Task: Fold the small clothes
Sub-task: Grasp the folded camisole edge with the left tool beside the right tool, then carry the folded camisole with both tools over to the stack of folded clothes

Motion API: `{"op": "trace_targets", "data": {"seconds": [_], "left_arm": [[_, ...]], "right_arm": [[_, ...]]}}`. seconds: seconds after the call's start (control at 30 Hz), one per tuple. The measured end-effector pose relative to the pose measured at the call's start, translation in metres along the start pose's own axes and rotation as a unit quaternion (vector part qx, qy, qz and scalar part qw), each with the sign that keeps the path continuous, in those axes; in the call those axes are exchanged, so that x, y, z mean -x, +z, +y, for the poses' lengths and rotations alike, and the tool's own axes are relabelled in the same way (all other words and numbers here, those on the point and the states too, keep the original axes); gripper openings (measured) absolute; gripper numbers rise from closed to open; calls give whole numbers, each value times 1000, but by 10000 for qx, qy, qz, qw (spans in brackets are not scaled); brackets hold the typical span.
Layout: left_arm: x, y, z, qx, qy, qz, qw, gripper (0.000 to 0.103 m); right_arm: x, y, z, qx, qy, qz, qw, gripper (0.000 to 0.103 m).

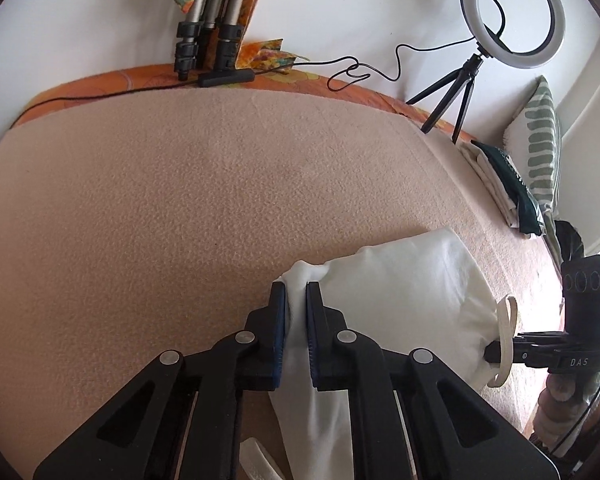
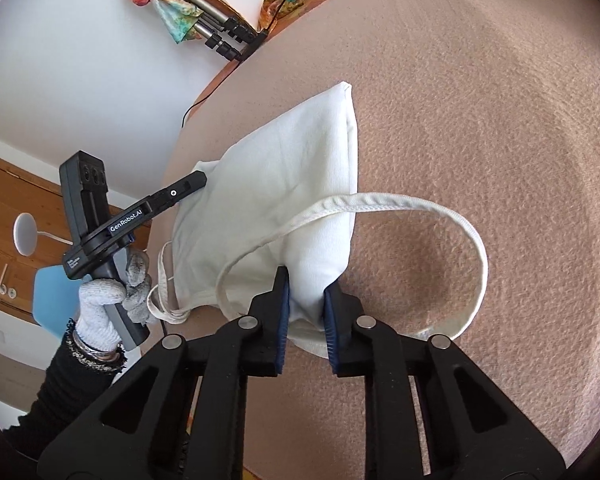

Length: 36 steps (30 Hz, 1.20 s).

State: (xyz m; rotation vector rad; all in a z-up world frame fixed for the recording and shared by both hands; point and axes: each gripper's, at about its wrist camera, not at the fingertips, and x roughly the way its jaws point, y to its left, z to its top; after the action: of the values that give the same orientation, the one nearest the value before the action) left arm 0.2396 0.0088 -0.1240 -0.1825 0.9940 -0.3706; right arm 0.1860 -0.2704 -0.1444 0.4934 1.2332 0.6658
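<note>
A small white top (image 1: 412, 292) with thin shoulder straps hangs stretched between both grippers above a beige blanket (image 1: 180, 200). My left gripper (image 1: 296, 292) is shut on one bunched edge of it. In the right wrist view my right gripper (image 2: 306, 284) is shut on the other edge of the white top (image 2: 284, 184). One strap (image 2: 452, 240) loops out to the right over the blanket (image 2: 500, 120). The left gripper (image 2: 198, 182) shows there too, pinching the far edge, held by a gloved hand (image 2: 108, 304).
A ring light on a small tripod (image 1: 512, 16) stands at the back right. Tripod legs (image 1: 208, 40) and a black cable (image 1: 360, 72) lie along the back edge. Folded clothes (image 1: 504, 188) and a striped pillow (image 1: 540, 140) sit at the right. A blue chair (image 2: 52, 288) stands beyond the bed.
</note>
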Motion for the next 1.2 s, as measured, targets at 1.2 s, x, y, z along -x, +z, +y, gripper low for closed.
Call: {"op": "trace_targets", "data": {"seconds": [1.2], "left_arm": [[77,41,-155,-1505,99,-1495,9772,7]], "right_arm": [[123,-11,52,1782,-1498,-1420,9621,11]]}}
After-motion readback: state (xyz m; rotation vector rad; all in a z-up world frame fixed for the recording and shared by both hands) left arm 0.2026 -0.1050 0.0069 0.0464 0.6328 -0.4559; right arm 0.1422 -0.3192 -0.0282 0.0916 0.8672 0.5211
